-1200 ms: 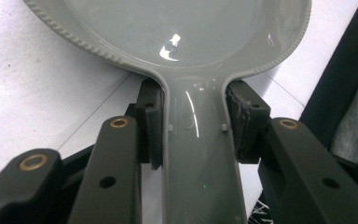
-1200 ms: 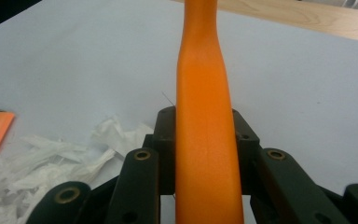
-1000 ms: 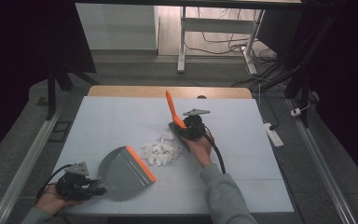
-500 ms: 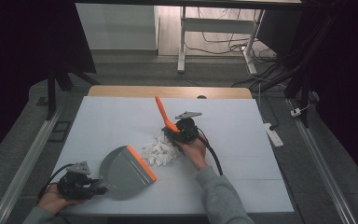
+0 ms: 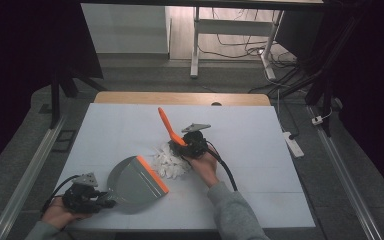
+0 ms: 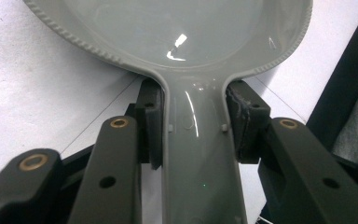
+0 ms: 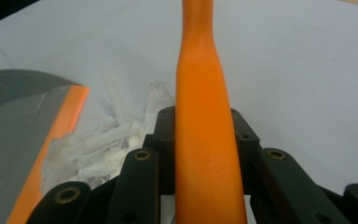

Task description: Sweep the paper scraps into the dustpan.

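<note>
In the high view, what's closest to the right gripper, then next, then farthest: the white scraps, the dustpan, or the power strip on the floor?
From the right gripper:
1. White scraps, right beside it, toward the dustpan.
2. Dustpan, just past the scraps, near the table's front left.
3. Power strip, off the table's right edge, on the floor.

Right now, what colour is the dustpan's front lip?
Orange, on the grey dustpan; clearest in the high view.

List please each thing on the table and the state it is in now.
Dustpan: flat on the table, orange lip toward the scraps, handle clamped.
Brush: orange handle tilted up, clamped.
Paper scraps: white heap at the dustpan's lip, not yet in the pan.
Left gripper: shut on the dustpan's handle.
Right gripper: shut on the brush's handle.
</note>
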`<action>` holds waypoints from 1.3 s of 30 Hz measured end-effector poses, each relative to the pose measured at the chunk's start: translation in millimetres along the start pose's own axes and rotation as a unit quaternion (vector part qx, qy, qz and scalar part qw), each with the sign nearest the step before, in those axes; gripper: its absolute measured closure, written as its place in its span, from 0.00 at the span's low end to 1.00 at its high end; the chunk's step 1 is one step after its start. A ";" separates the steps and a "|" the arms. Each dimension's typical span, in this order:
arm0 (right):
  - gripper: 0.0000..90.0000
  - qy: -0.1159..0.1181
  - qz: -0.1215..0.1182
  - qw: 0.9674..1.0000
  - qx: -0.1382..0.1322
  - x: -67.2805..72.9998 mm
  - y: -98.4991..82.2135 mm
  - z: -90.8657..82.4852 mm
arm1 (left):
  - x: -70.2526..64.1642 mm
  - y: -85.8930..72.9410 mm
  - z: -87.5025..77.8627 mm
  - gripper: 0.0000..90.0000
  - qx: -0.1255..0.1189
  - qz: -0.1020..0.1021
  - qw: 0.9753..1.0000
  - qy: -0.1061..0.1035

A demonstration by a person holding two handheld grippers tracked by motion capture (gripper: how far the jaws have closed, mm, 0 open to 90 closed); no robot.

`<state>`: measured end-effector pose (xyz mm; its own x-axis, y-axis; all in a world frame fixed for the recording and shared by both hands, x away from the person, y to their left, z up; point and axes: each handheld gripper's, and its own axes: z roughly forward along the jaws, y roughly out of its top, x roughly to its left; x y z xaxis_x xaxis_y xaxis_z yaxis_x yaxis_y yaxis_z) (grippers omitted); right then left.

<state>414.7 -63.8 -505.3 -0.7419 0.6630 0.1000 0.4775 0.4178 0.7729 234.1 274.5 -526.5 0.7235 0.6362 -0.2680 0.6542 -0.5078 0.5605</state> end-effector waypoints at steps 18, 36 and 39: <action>0.79 0.045 -0.018 0.999 -0.006 32.5 -2.2 6.8 | -1.3 2.6 2.1 0.69 0.000 -0.001 1.000 0.000; 0.79 0.109 -0.052 0.993 -0.001 78.3 -1.2 16.4 | -3.9 6.0 5.1 0.68 0.001 0.001 1.000 0.001; 0.79 0.114 -0.064 0.991 0.002 85.3 -0.9 16.6 | -4.5 6.0 5.3 0.68 0.000 0.000 1.000 0.002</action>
<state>358.8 2.7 -507.9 -0.8830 0.4479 0.1403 0.3742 0.4914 0.7865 235.9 265.5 -526.1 0.7227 0.6380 -0.2656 0.6543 -0.5079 0.5603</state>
